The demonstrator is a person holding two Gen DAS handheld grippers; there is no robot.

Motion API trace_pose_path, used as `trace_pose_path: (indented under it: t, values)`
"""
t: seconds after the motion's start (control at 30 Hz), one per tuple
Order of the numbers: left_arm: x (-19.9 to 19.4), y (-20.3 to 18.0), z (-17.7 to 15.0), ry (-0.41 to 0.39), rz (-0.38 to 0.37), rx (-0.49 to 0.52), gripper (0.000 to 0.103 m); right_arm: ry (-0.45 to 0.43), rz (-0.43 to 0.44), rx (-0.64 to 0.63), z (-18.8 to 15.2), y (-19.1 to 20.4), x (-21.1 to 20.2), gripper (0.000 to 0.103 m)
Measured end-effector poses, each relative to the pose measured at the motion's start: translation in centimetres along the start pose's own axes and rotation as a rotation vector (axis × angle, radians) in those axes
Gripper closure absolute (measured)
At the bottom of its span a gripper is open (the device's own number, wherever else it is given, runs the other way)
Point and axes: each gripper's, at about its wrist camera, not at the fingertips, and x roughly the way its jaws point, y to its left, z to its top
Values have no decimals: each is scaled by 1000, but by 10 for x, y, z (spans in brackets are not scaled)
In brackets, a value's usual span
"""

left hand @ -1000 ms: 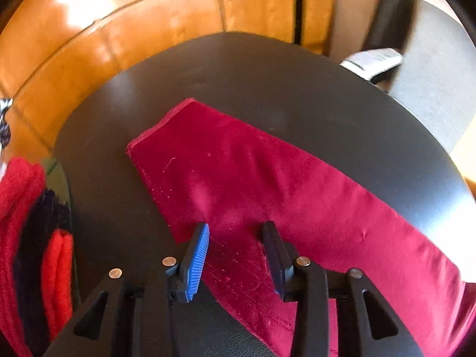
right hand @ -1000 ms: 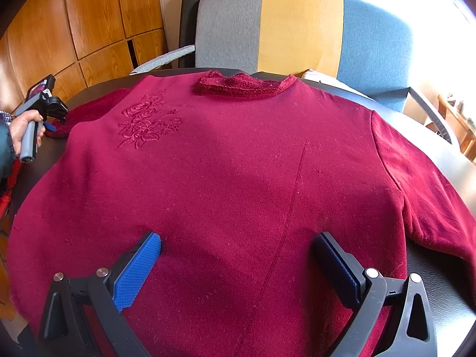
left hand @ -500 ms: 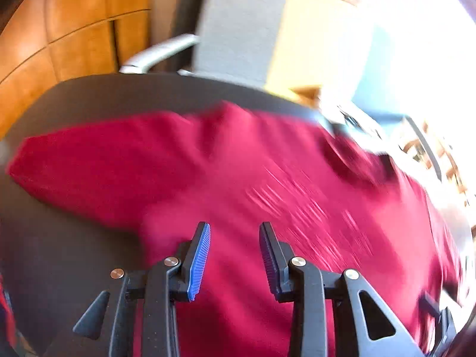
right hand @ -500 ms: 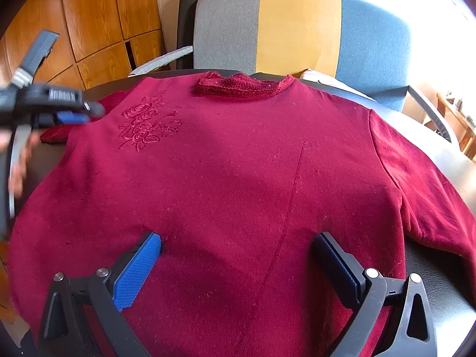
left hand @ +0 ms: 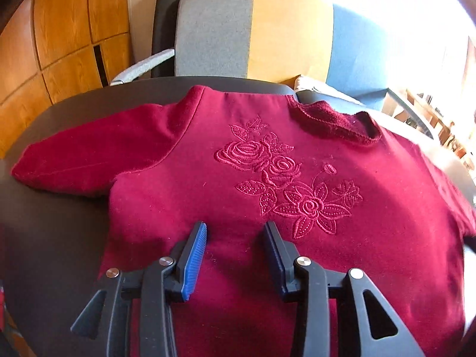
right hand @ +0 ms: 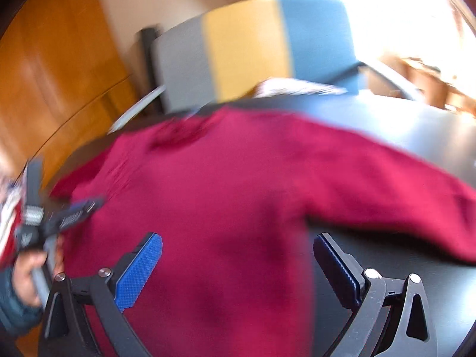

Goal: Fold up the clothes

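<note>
A dark red sweater (left hand: 184, 178) lies flat, front up, on a black table (left hand: 53, 238); rose embroidery (left hand: 285, 178) shows on its chest and the collar (left hand: 336, 119) points to the far side. My left gripper (left hand: 235, 229) hovers over the body just below the embroidery; its jaws are opening with no cloth pinched between them. The left sleeve (left hand: 89, 160) stretches out to the left. In the blurred right wrist view my right gripper (right hand: 238, 241) stands wide open over the sweater (right hand: 223, 193), its right finger beyond the side edge, under the right sleeve (right hand: 386, 190). There a hand (right hand: 26, 270) holds the left gripper (right hand: 77, 208).
A grey, yellow and blue chair (left hand: 253, 32) stands behind the table, with something white (left hand: 321, 89) on its seat. Wooden wall panels (left hand: 59, 29) fill the left. Bare table top (right hand: 416, 131) shows past the right sleeve.
My left gripper has swung from the left sleeve's cuff to the sweater's chest. The right gripper has shifted right and rolled, from mid-body to the right side edge.
</note>
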Motion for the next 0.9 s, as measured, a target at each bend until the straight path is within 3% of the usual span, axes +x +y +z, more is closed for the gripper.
trace_pose_path:
  t: [0.1,0.2,0.3,0.33,0.57,0.67,0.77,0.9]
  values:
    - [8,3,-1,-2,8,-12,62,-18,-188,92,15,-59,-10,0]
    - [14,4,1,-1,23,-29,62,40,-330,171,18,-109,-3,1]
    - [17,-3,3,-5,64,-28,61,123,-420,218,13,-148,15,3]
    - [18,-5,5,-6,71,-31,61,112,-440,189,12,-152,19,0]
    - [22,-11,11,-13,98,-36,60,127,-462,184,39,-170,39,0]
    - [20,-2,9,-12,56,-65,61,106,-428,206,44,-175,35,1]
    - [18,2,8,-12,40,-73,61,14,-358,277,36,-186,1,1]
    - [17,3,8,-12,33,-79,61,-115,-263,522,3,-222,-54,1]
